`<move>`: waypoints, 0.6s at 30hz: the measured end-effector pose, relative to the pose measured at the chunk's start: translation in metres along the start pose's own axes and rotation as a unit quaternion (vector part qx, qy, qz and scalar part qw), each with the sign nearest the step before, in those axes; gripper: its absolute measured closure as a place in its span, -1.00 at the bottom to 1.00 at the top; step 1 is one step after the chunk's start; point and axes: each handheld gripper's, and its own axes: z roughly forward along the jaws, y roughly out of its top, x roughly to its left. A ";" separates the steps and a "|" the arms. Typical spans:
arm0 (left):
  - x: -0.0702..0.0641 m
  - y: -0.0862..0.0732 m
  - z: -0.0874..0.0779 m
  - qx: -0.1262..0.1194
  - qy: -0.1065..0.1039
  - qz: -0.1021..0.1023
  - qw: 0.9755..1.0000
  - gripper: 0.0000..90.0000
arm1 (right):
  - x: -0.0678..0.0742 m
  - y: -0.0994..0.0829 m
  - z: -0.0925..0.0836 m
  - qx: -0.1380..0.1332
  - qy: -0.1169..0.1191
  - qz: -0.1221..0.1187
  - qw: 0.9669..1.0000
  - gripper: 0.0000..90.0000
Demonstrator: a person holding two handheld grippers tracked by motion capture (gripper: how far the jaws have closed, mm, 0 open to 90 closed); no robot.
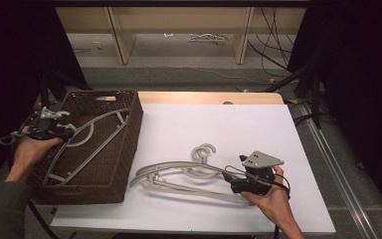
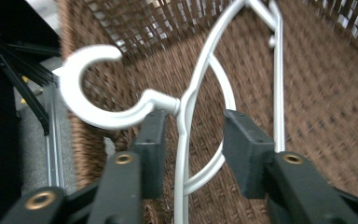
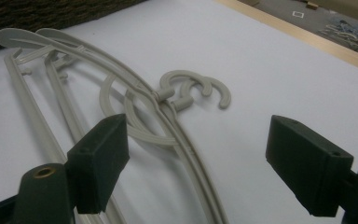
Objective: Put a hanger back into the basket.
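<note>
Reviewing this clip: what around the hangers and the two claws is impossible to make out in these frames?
- High view: the left claw is too small and dark at the basket rim to read its jaws.
- Left gripper view: the hanger in the basket runs off the top and bottom edges; the picture is blurred.
- Right gripper view: the two hangers on the table are cut off at the bottom edge; the right claw covers part.

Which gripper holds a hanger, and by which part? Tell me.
Neither. The left gripper is open around the neck of the hanger in the basket, pads clear. The right gripper is open over two hangers.
</note>
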 end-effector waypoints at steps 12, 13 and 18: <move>-0.057 0.014 -0.056 -0.124 -0.055 -0.067 0.988 -0.43 | 0.001 0.000 0.001 -0.004 0.000 0.002 1.000 -0.51; -0.057 0.014 -0.056 -0.124 -0.055 -0.067 0.988 -0.43 | 0.001 0.000 0.001 -0.007 0.000 0.000 1.000 -0.52; -0.087 0.014 -0.067 -0.170 -0.097 -0.069 0.978 -0.52 | 0.002 0.001 0.000 -0.009 -0.001 0.001 1.000 -0.52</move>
